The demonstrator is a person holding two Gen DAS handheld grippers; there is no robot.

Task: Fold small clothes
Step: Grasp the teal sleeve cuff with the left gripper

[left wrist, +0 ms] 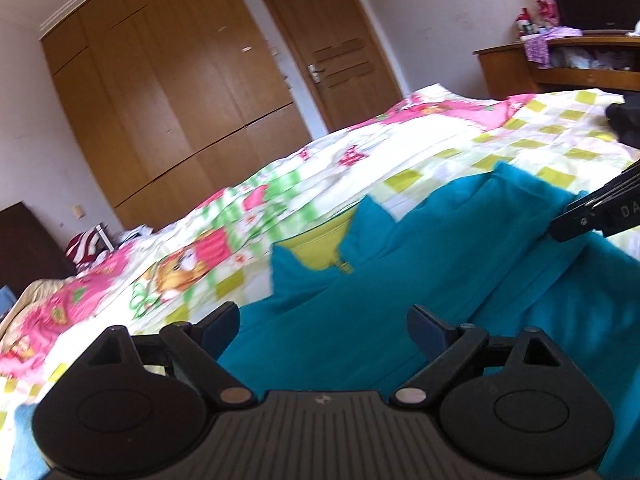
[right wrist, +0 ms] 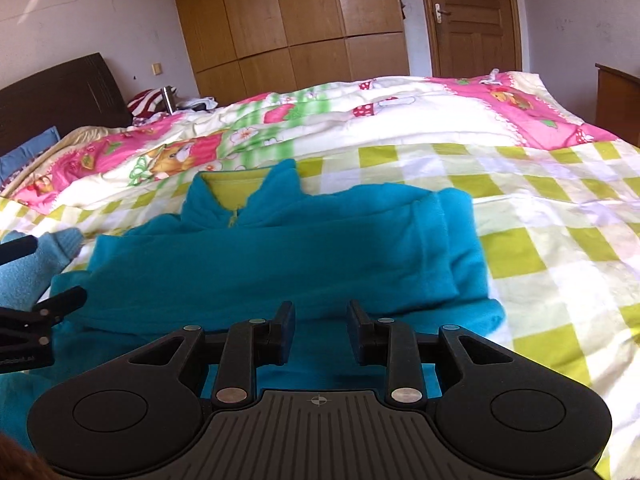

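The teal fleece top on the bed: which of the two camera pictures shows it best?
The right wrist view. There the teal fleece top lies nearly whole across the checked quilt, yellow-lined collar and folded-in sleeve visible. In the left wrist view the picture is tilted and blurred, and the top runs off the right edge, partly hidden behind the gripper.

Pale walls (right wrist: 80, 8), wood wardrobe (right wrist: 288, 12) & door (right wrist: 472, 16), dark headboard (right wrist: 60, 88), bed w/ patterned quilt (right wrist: 540, 208), daylight.
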